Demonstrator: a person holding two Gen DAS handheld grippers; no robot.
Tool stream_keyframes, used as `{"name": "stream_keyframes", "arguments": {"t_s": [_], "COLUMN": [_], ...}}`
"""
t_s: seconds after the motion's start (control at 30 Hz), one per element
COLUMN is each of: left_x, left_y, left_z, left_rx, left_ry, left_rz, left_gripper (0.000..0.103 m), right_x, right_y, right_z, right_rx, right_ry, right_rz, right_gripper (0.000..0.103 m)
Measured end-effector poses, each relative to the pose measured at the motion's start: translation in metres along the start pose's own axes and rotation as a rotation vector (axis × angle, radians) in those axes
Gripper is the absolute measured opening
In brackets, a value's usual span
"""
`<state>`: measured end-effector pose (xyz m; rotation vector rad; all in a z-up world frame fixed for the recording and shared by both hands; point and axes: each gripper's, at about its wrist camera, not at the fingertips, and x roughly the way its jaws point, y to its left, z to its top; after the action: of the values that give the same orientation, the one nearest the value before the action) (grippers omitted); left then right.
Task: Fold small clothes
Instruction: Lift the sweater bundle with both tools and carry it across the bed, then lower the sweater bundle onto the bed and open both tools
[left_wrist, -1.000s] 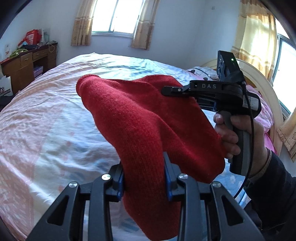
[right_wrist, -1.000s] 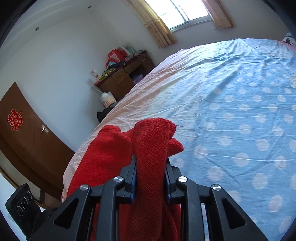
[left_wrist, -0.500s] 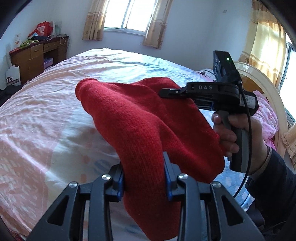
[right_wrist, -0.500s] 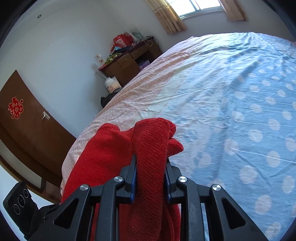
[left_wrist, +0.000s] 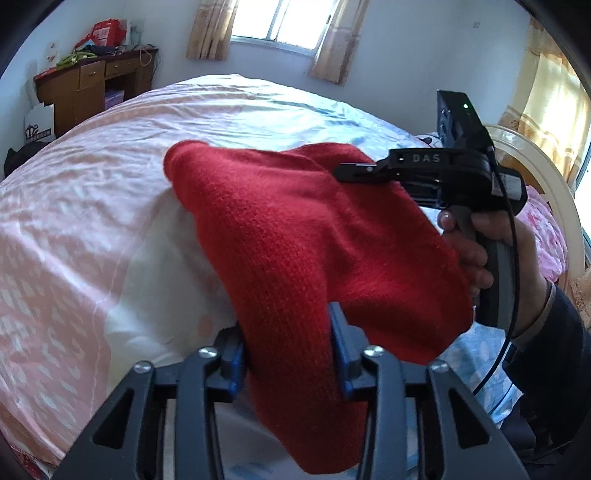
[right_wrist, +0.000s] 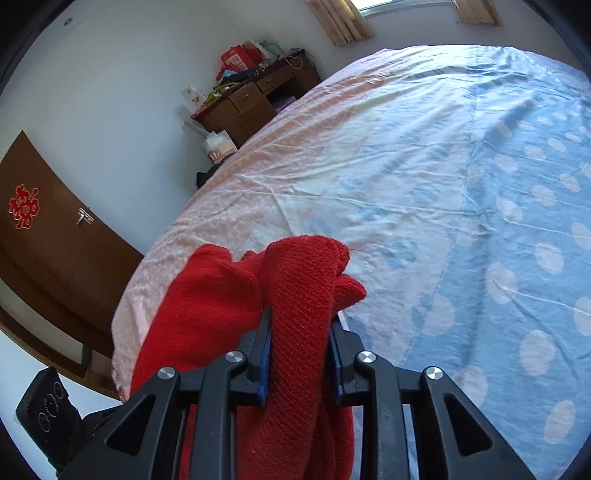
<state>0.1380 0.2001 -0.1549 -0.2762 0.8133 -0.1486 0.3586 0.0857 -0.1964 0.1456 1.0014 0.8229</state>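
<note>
A small red knitted garment (left_wrist: 295, 236) hangs in the air above the bed, stretched between both grippers. My left gripper (left_wrist: 288, 332) is shut on its near edge, the cloth bunched between the blue pads. My right gripper (left_wrist: 341, 173) shows in the left wrist view, held in a hand, shut on the garment's far right edge. In the right wrist view my right gripper (right_wrist: 300, 332) pinches a thick fold of the red garment (right_wrist: 295, 295), and the rest droops to the left.
The bed (right_wrist: 424, 184) has a pink and blue dotted sheet, pink towards the left (left_wrist: 74, 229). A wooden desk (left_wrist: 92, 88) with clutter stands by the far wall. A brown door (right_wrist: 48, 236) is at left. A cream headboard (left_wrist: 543, 177) is at right.
Both grippers have moved forward over the bed with the garment still held, and the views tilt down a little. Neither grip has changed.
</note>
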Motion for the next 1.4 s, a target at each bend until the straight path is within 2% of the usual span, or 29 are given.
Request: {"name": "stream_keyframes", "arguments": {"t_s": [0.1,0.2,0.27,0.33,0.4,0.47,0.57,0.63,0.67,0.73,0.8,0.9,1.03,1.13,1.27,1.4], "left_x": [-0.006,-0.020,-0.034,-0.041,-0.044,-0.035,-0.019,-0.006,-0.002,0.002,0.002,-0.002,-0.026,-0.046,-0.071,-0.092], "left_y": [0.002,-0.002,-0.008,-0.010,-0.012,-0.011,-0.001,0.006,0.010,0.021,0.025,0.021,0.008,-0.007,-0.023,-0.037], "left_z": [-0.003,-0.003,0.000,0.005,0.010,0.016,0.019,0.016,0.014,0.006,0.002,-0.002,-0.004,-0.003,-0.001,0.001], "left_rx": [0.005,0.027,0.046,0.038,0.031,0.039,0.022,0.012,-0.001,-0.039,-0.057,-0.053,-0.024,0.012,0.031,0.050], "left_ry": [-0.014,-0.042,-0.082,-0.120,-0.159,-0.166,-0.160,-0.122,-0.103,-0.094,-0.105,-0.112,-0.117,-0.158,-0.195,-0.251], "left_rz": [0.021,0.056,0.081,0.097,0.121,0.165,0.233,0.277,0.280,0.263,0.265,0.265,0.291,0.289,0.272,0.260], "left_gripper": [0.055,0.055,0.059,0.082,0.086,0.086,0.086,0.087,0.089,0.099,0.102,0.102,0.101,0.101,0.101,0.103], "right_x": [-0.001,-0.011,-0.021,-0.039,-0.054,-0.066,-0.065,-0.055,-0.051,-0.047,-0.050,-0.053,-0.074,-0.096,-0.122,-0.156], "right_y": [-0.007,-0.007,-0.003,0.004,0.014,0.031,0.039,0.035,0.031,0.022,0.011,0.005,0.008,0.021,0.036,0.058], "right_z": [-0.002,-0.003,-0.003,-0.004,-0.007,-0.020,-0.044,-0.061,-0.069,-0.078,-0.081,-0.084,-0.089,-0.099,-0.116,-0.128], "right_rx": [0.018,0.010,-0.003,-0.007,-0.014,-0.043,-0.034,-0.007,-0.006,0.002,0.047,0.061,0.112,0.083,0.049,-0.027], "right_ry": [-0.014,-0.049,-0.086,-0.143,-0.163,-0.158,-0.103,-0.050,-0.041,-0.058,-0.085,-0.094,-0.127,-0.167,-0.214,-0.318], "right_rz": [-0.029,-0.065,-0.091,-0.097,-0.042,0.055,0.175,0.176,0.145,0.123,0.178,0.195,0.133,0.036,-0.006,-0.164], "right_gripper": [0.034,0.038,0.039,0.043,0.045,0.052,0.058,0.058,0.058,0.057,0.057,0.057,0.058,0.058,0.059,0.065]}}
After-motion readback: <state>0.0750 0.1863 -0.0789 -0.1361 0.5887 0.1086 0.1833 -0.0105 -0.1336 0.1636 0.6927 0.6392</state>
